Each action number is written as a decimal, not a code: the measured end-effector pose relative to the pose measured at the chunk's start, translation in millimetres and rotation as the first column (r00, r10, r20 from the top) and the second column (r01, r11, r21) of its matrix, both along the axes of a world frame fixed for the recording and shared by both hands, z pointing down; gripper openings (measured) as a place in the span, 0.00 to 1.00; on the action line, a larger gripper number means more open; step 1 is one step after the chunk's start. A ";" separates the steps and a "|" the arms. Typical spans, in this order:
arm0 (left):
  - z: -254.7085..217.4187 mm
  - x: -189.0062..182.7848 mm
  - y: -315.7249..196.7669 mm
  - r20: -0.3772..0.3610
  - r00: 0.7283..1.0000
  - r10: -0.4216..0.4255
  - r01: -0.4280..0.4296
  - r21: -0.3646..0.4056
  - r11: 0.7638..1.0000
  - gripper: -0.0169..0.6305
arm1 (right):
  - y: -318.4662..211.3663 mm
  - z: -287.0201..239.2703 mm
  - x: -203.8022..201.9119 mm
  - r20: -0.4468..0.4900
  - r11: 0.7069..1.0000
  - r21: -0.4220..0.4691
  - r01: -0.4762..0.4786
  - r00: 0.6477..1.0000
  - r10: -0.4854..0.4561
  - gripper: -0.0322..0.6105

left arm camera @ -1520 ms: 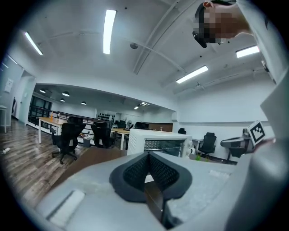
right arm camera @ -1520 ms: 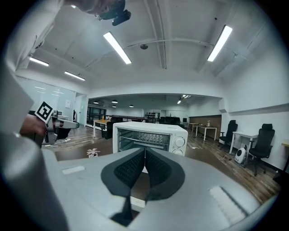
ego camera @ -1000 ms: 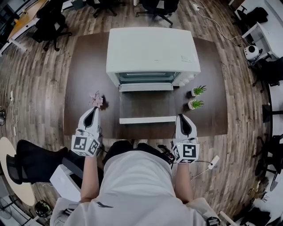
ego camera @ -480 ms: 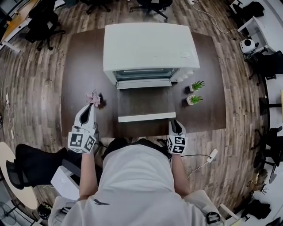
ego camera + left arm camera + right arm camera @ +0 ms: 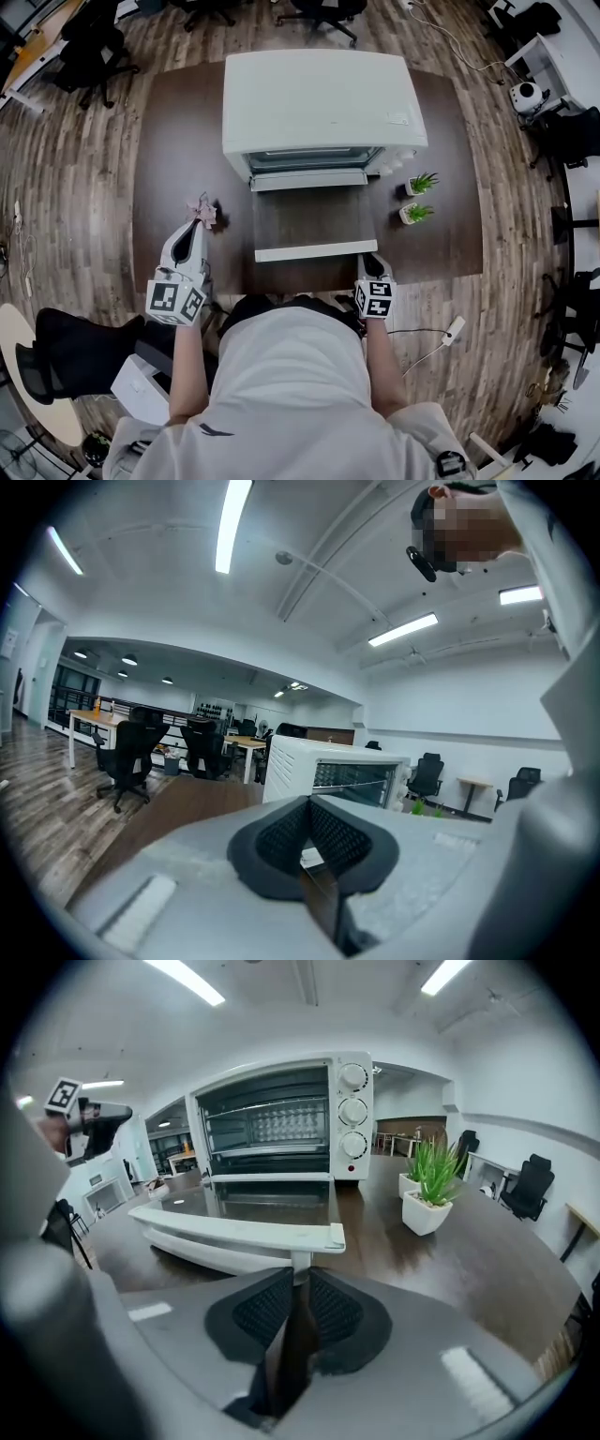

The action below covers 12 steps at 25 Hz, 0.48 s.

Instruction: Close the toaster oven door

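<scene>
The white toaster oven (image 5: 323,98) stands at the back of the dark table (image 5: 178,141), its glass door (image 5: 311,217) folded down flat toward me. The door's white handle bar (image 5: 315,250) runs along its near edge. My right gripper (image 5: 373,266) sits at the bar's right end; in the right gripper view the handle (image 5: 234,1227) and its end post lie just beyond the right gripper (image 5: 296,1283), whose jaws are closing to a thin gap with nothing pressed between them. My left gripper (image 5: 198,232) rests shut at the left of the door, and the left gripper (image 5: 307,803) looks toward the oven (image 5: 328,775).
A small pink object (image 5: 202,210) lies just ahead of the left gripper. Two potted plants (image 5: 421,183) (image 5: 413,215) stand right of the door, one plant (image 5: 431,1185) close to the right gripper. Office chairs and desks surround the table.
My right gripper has moved left and forward to the right end of the door handle. The left gripper has stayed where it was, and the door is still down.
</scene>
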<state>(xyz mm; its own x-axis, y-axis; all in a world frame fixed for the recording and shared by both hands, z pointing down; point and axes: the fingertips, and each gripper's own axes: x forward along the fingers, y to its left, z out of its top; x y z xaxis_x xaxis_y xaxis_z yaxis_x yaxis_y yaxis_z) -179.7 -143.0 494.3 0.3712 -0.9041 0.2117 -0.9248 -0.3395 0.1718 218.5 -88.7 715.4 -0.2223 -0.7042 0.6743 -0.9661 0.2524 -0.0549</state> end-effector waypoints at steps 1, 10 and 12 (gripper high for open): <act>0.4 -1.1 1.3 0.000 1.000 -0.001 0.001 0.001 1.000 0.03 | -0.6 -2.2 -0.2 0.004 1.000 0.002 0.001 1.000 -0.001 0.14; 1.0 -3.9 9.0 -0.003 1.000 0.000 0.000 0.005 1.000 0.03 | -11.0 -83.1 -3.8 -0.111 0.973 0.223 0.063 0.993 -0.039 0.14; 0.3 -3.7 8.7 -0.004 1.000 0.005 -0.005 0.006 1.000 0.03 | -19.1 -111.1 -11.7 -0.168 0.952 0.288 0.107 0.984 -0.059 0.11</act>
